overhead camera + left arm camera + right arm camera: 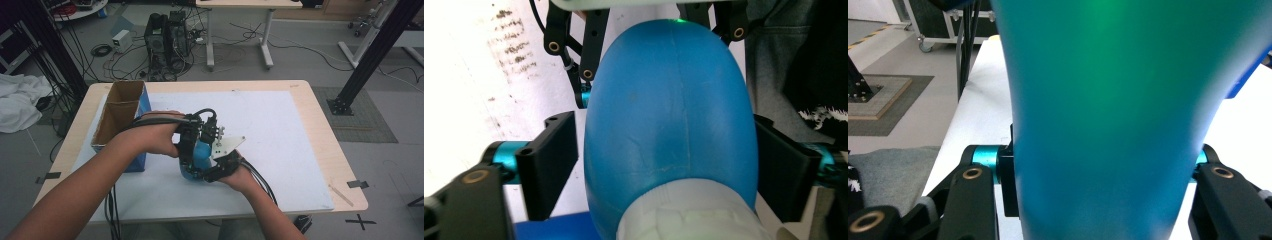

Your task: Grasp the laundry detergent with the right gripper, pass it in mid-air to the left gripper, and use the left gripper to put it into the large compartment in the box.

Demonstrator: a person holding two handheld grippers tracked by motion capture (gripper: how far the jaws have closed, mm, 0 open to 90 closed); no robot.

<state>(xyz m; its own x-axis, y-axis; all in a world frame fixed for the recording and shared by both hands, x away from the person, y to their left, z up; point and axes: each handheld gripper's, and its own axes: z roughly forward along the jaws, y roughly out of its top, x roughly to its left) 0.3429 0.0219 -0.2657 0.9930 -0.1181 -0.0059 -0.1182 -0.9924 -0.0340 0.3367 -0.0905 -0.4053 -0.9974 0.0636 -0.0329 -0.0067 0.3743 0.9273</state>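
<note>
- The blue bottle (201, 156) sits between the two hands above the white mat (280, 150) on the worktop (320, 125), a little to the right of the open cardboard box (120, 112) with the blue side.
- The right tongs (220, 167) hold the bottle: in the right gripper view the black pads press on both flanks of the blue-green body (1108, 125), so this hand carries it.
- The left tongs (187, 150) straddle the same bottle from the box side. In the left gripper view the jaws stand at middling width; the right-hand pad (781, 175) looks to touch the blue wall, while the left-hand pad (549, 165) stands just off it, so I judge no firm grip there yet.
- The bottle's long axis runs straight away from the left tongs, white ribbed cap (689, 212) nearest that camera and the rounded base towards the right gripper's linkage. The coming move turns on that cap end, and the left hand (160, 137) is the nearer to it.
- The high view gives the bottle's place beside the box but hides the contact under both hands; the left gripper view shows the cap; the right gripper view shows the clamped flanks.
</note>
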